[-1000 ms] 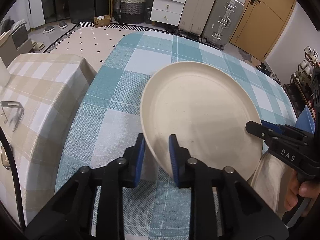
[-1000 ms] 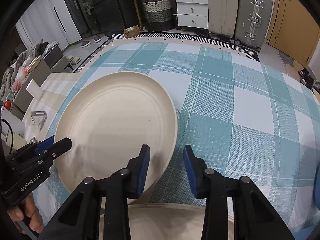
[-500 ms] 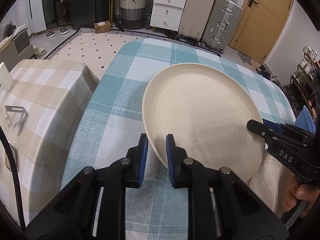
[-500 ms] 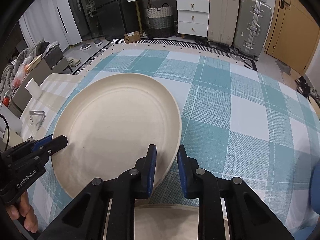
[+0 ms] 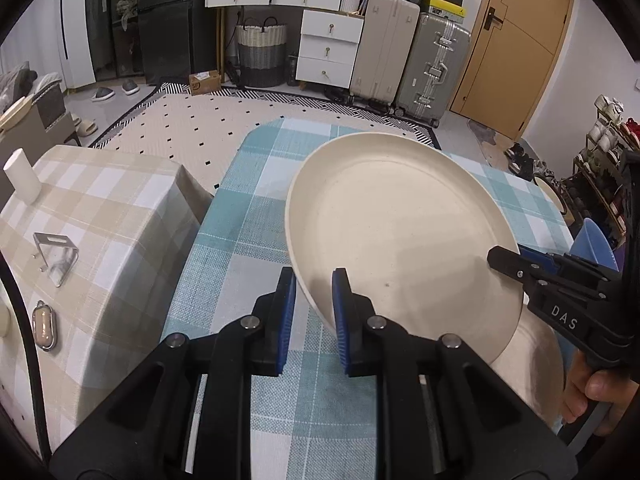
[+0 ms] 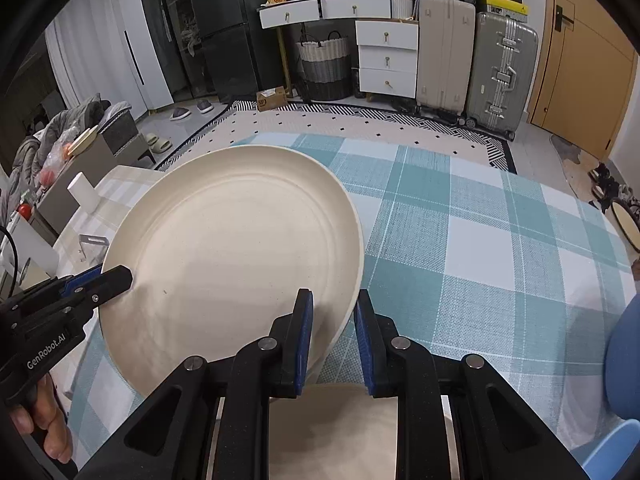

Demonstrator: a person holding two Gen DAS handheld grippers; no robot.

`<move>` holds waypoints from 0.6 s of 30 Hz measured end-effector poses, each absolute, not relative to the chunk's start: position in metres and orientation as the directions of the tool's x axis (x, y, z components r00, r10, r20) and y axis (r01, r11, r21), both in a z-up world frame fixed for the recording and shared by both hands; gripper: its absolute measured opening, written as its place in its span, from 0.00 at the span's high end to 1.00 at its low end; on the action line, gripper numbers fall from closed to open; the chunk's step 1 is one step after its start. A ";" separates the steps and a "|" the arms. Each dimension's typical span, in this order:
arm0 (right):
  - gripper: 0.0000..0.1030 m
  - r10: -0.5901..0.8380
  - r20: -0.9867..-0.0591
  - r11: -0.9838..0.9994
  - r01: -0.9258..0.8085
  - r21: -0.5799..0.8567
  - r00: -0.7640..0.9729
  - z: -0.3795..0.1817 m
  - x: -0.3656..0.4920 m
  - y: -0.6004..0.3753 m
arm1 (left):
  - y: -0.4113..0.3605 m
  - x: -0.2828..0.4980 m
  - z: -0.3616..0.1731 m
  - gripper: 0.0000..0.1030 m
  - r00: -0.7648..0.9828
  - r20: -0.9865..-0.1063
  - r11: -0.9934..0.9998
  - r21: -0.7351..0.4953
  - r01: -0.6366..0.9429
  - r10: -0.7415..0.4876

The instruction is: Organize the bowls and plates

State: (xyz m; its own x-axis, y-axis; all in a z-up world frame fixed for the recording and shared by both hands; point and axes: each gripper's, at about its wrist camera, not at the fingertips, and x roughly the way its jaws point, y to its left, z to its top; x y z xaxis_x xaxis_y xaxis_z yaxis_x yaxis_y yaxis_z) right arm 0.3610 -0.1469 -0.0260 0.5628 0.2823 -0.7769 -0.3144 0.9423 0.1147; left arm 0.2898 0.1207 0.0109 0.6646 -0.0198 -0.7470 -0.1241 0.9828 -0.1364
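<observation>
A large cream plate hangs tilted above the teal checked table, held from both sides. My left gripper is shut on its left rim, and it also shows in the right wrist view as the left gripper. My right gripper is shut on the right rim; the left wrist view shows the right gripper at the plate's far edge. A second cream plate lies on the table under the held one, partly hidden by the grippers.
A blue dish sits at the table's right edge. A lower table with a beige checked cloth stands to the left, with a metal bracket and a white cylinder on it. Suitcases and drawers line the far wall.
Both grippers closed onto the plate's rim. They then rose together, and the plate came up off the table and off the plate beneath it.
</observation>
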 end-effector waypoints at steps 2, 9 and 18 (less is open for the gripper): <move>0.79 0.288 -0.771 0.942 -0.313 0.121 0.568 -0.021 0.355 -0.149 | 0.118 0.284 0.018 0.85 0.671 -0.741 0.983 -0.138 -0.118 -0.024; 0.79 0.295 -0.751 0.942 -0.312 0.126 0.590 -0.004 0.334 -0.158 | 0.103 0.261 0.044 0.85 0.695 -0.718 0.987 -0.128 -0.093 -0.028; 0.79 0.297 -0.720 0.945 -0.302 0.126 0.628 0.019 0.303 -0.175 | 0.082 0.236 0.063 0.85 0.710 -0.703 0.991 -0.117 -0.060 -0.040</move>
